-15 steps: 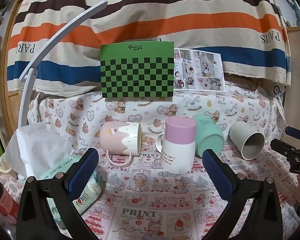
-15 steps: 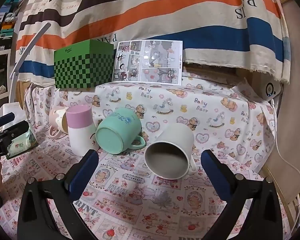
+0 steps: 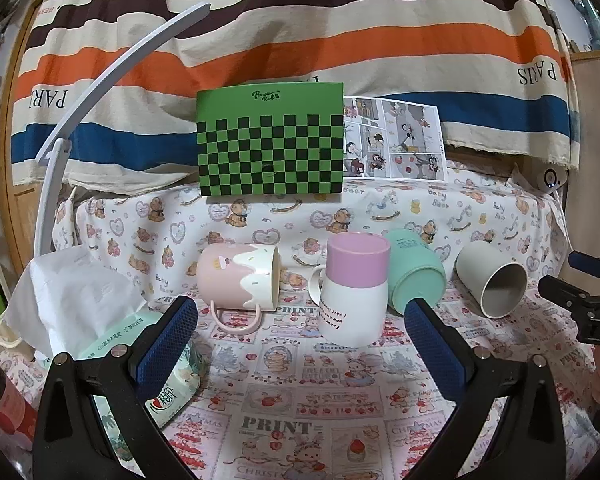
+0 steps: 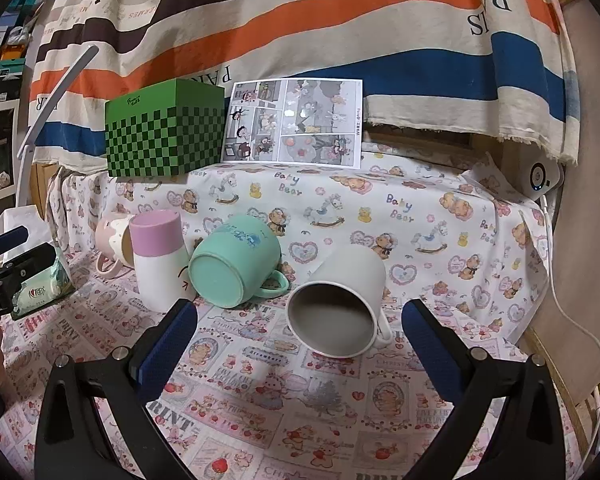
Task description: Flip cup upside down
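Several cups are on the printed cloth. A pink-and-white mug [image 3: 354, 292] [image 4: 158, 258] stands upside down. A pink mug with cream glaze [image 3: 240, 278] [image 4: 114, 240] lies on its side. A teal mug [image 3: 416, 276] [image 4: 236, 262] lies on its side, base toward the right wrist camera. A white mug [image 3: 492, 278] [image 4: 340, 300] lies on its side, mouth toward the cameras. My left gripper [image 3: 300, 340] is open and empty, short of the pink-and-white mug. My right gripper [image 4: 300, 340] is open and empty, just in front of the white mug.
A green checkered box [image 3: 270, 140] [image 4: 166, 132] and a comic sheet [image 3: 394, 138] [image 4: 296, 122] stand at the back. A wipes pack [image 3: 152, 360] and tissue lie left. A white lamp arm [image 3: 100, 88] arcs at left. A red-labelled bottle [image 3: 2, 396] is at lower left.
Both grippers have moved very slightly; the cups have not moved.
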A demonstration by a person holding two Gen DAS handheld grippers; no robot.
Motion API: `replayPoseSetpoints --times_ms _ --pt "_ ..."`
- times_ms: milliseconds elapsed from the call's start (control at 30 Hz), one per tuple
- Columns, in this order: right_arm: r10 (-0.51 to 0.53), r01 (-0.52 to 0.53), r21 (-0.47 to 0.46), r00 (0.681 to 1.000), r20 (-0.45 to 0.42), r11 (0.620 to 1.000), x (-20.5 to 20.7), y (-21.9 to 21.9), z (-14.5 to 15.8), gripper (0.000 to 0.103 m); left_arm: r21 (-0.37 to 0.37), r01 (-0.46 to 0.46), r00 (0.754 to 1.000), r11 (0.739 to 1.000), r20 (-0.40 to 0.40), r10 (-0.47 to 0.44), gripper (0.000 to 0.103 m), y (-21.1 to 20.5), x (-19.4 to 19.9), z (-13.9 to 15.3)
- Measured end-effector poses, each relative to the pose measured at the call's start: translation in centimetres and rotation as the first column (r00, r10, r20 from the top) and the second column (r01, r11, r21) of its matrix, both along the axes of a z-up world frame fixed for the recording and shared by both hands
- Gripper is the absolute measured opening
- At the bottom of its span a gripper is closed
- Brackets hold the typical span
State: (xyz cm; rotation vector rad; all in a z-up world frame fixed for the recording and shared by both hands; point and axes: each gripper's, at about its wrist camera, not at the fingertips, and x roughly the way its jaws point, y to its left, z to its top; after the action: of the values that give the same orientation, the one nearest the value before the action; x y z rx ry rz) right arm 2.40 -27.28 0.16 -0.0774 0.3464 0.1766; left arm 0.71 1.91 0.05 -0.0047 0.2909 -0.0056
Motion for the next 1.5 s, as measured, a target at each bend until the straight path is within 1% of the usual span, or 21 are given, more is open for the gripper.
replayPoseSetpoints --times_ms 33,167,433,567,600,667,800,867,1033,1233,1367,1433,1500 --pt "-0.001 0.001 0.001 1.0 0.0 1.0 0.01 0.0 0.0 0.103 0.01 -0.001 0.999 1.0 0.033 0.0 0.103 -2.33 -0.84 0.02" --pt "-0.005 0.005 0.004 1.0 -0.003 1.0 0.08 -0.13 0.04 0.103 0.014 -0.001 0.999 1.0 0.044 0.0 0.103 -2.29 -0.82 0.0" --pt "-0.003 0.003 0.001 1.0 -0.003 1.0 0.07 -0.07 0.04 0.103 0.018 0.002 0.999 1.0 0.041 -0.003 0.103 -2.21 -0.88 -0.07" --pt "-0.002 0.002 0.002 1.0 -0.007 1.0 0.09 -0.09 0.03 0.103 0.018 0.005 0.998 1.0 0.058 -0.006 0.103 -2.16 -1.06 -0.09" --pt "-0.001 0.001 0.001 1.0 -0.007 1.0 0.08 -0.07 0.03 0.103 0.008 0.002 0.997 1.0 0.078 -0.002 0.103 -2.27 -1.11 -0.09" --pt "-0.003 0.003 -0.001 1.0 -0.006 1.0 0.09 -0.06 0.04 0.103 0.0 0.0 0.997 1.0 0.072 0.0 0.103 -2.32 -1.1 -0.05" --pt "-0.007 0.007 -0.004 1.0 -0.001 1.0 0.07 -0.04 0.02 0.103 0.014 0.004 0.999 1.0 0.046 -0.004 0.103 -2.44 -1.05 0.01" --pt "-0.007 0.007 -0.004 1.0 -0.005 1.0 0.06 -0.03 0.0 0.103 0.002 0.002 0.999 1.0 0.054 -0.002 0.103 -2.44 -1.09 -0.01" --pt "-0.016 0.016 -0.004 1.0 -0.005 1.0 0.1 -0.09 0.04 0.103 0.009 0.002 0.999 1.0 0.042 -0.002 0.103 -2.48 -1.06 0.03" --pt "-0.01 0.01 -0.006 1.0 -0.012 1.0 0.22 0.02 0.03 0.103 0.045 0.02 0.999 0.999 0.028 -0.021 0.103 -2.58 -1.04 0.1" --pt "-0.026 0.026 0.0 1.0 -0.003 1.0 0.05 -0.14 0.08 0.103 0.04 0.012 0.999 0.999 0.031 -0.013 0.103 -2.36 -0.96 0.19" --pt "-0.022 0.022 -0.001 1.0 -0.009 1.0 0.17 -0.14 0.03 0.103 0.018 0.015 0.999 1.0 0.041 -0.015 0.103 -2.44 -0.96 0.12" --pt "-0.022 0.022 -0.001 1.0 -0.013 1.0 0.25 -0.14 0.0 0.103 0.016 0.015 0.999 1.0 0.042 -0.016 0.103 -2.46 -0.96 0.09"
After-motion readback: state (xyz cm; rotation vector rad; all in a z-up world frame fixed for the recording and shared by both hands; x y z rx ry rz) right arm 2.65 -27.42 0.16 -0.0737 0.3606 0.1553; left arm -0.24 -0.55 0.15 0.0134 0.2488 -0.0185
